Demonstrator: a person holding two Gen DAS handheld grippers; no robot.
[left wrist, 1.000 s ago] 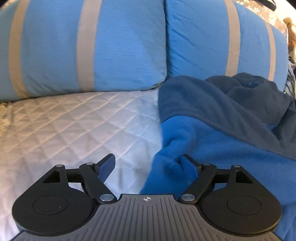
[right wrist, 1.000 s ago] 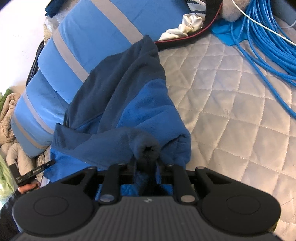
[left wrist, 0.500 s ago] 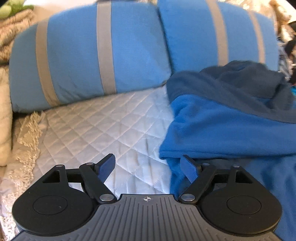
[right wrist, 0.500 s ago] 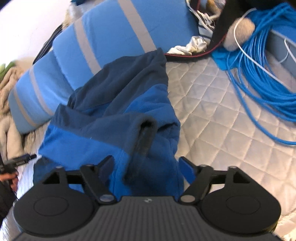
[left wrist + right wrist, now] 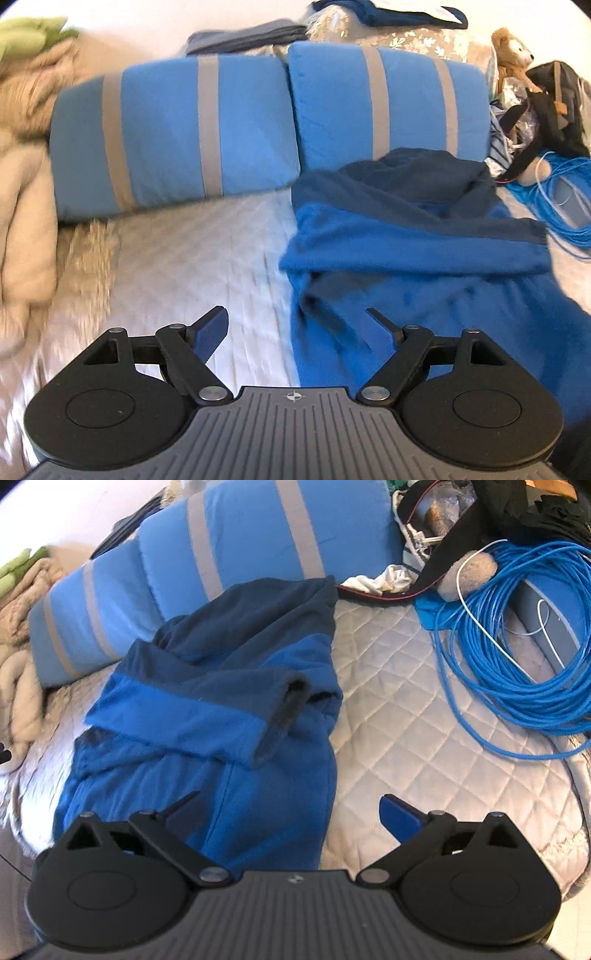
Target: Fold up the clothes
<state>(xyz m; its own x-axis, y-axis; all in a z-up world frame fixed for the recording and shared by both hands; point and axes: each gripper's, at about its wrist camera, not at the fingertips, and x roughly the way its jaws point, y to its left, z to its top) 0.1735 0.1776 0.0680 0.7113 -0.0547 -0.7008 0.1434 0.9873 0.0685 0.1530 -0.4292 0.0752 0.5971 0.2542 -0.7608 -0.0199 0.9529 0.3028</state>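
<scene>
A quilted white bed carries everything. Two blue pillows with grey stripes stand along its far edge, and a large coil of blue cable lies on the quilt at the right of the right wrist view.

The blue fleece jacket lies on the bed between the pillows and the near edge. Its long axis runs from the near edge toward the pillows, the dark navy upper part pointing away and leaning against the right pillow, the brighter blue body toward the cameras. One sleeve is folded across the body, crosswise to that axis, its dark cuff open toward the cable side.

The left tool hangs above the jacket's left edge, its jaws moderately wide with nothing between them. The right tool stands at its widest, above the jacket's lower body and the bare quilt beside it.

A second earlier the right tool was clamped on the cuff; its jaws have just been opening, and the cuff now lies free on the jacket, well ahead of the fingertips, with nothing between them. Both views take in more of the bed than before, and the left view is motion-blurred.
</scene>
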